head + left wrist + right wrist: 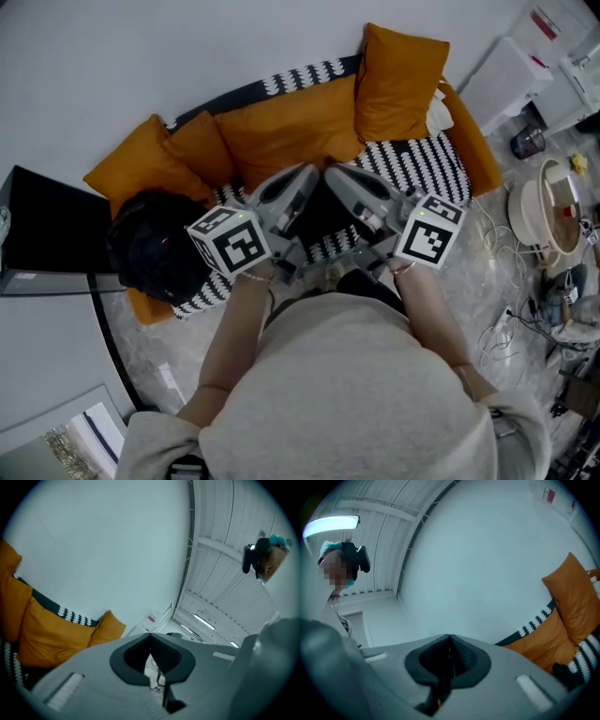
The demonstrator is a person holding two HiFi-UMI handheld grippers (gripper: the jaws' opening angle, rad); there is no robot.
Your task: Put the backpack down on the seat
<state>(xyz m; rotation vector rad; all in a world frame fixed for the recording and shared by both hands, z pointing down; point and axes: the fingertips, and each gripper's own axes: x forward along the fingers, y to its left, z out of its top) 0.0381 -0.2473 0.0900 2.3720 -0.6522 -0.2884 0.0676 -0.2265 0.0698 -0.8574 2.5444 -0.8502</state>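
In the head view both grippers are held close together over the middle of the sofa seat [427, 164], tips nearly touching. The left gripper [311, 172] and right gripper [330, 171] tilt upward. A black mass, apparently the backpack [323, 214], shows between and under them. In the left gripper view the gripper [150, 635] has its jaws shut, and a thin dark strap [162, 688] hangs from them. In the right gripper view that gripper [450, 637] is also shut, with a dark strap [440, 688] running down from it. Most of the backpack is hidden by the grippers and my body.
The sofa has a black-and-white patterned cover and several orange cushions [291, 127] along its back. A rounded black bundle [155, 248] lies at its left end. A black box [47, 230] stands to the left. Cables and gear [553, 281] crowd the floor on the right.
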